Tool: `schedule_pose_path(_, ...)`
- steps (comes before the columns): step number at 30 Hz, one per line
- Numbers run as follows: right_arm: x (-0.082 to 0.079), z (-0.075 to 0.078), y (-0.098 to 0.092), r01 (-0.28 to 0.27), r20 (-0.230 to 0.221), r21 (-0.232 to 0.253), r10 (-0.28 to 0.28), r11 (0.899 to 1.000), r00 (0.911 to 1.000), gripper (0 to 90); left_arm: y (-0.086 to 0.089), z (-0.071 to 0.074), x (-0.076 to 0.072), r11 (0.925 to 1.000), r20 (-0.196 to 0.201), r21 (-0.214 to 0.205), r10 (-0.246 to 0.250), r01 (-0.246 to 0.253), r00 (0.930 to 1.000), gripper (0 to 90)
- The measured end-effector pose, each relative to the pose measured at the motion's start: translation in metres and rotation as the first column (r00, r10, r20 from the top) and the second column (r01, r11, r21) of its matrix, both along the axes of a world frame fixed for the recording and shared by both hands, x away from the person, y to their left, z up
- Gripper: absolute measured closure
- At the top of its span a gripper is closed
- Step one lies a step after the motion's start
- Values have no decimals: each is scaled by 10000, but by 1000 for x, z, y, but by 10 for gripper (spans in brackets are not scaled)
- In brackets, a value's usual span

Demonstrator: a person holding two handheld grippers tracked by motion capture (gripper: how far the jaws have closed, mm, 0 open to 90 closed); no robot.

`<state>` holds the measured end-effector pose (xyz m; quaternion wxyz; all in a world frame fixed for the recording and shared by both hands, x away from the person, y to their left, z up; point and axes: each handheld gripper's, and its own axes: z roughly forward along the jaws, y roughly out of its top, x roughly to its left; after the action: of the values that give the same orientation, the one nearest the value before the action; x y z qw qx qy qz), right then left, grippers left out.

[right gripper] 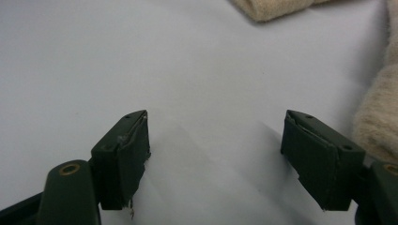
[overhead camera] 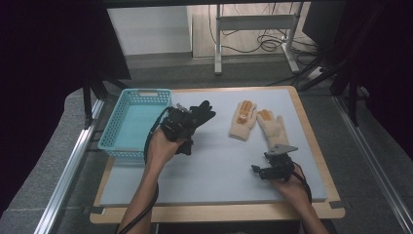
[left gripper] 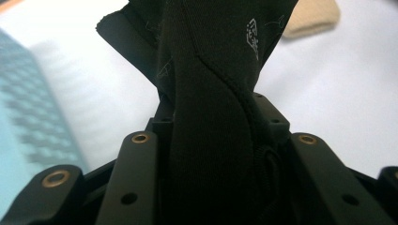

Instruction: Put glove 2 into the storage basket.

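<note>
My left gripper (overhead camera: 181,123) pinches the black glove (overhead camera: 202,113), probably for the basket (overhead camera: 117,131); my right gripper (overhead camera: 272,168) waits wide near the beige gloves (overhead camera: 258,124).

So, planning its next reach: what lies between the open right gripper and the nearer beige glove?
Nothing: in the high view, bare grey mat separates the right gripper from the beige glove.

We find no readable text; the small white print on the black glove (left gripper: 220,70) stays illegible.
</note>
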<state>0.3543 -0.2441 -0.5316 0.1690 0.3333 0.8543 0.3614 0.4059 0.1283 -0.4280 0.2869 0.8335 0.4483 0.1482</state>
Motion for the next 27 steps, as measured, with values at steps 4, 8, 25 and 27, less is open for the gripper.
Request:
schedule_pose_path(4, 0, 0, 0, 5, 0, 1, -5, 10000, 10000, 237, 16, 8, 5, 9992, 17, -34, 393, -393, 9992, 613)
schedule_pose_path(8, 0, 0, 0, 6, 4, -1, -6, 10000, 10000, 237, 33, 14, 9, 9963, 3, -31, 859, -859, 9963, 611)
schedule_pose_path(25, 0, 0, 0, 6, 12, 0, -6, 10000, 10000, 237, 119, 20, 21, 9607, -46, 89, 2776, -2775, 9607, 606)
schedule_pose_path(27, 0, 0, 0, 5, 10, 1, -5, 10000, 10000, 237, 129, 17, 23, 9523, -78, 156, 3048, -3046, 9524, 606)
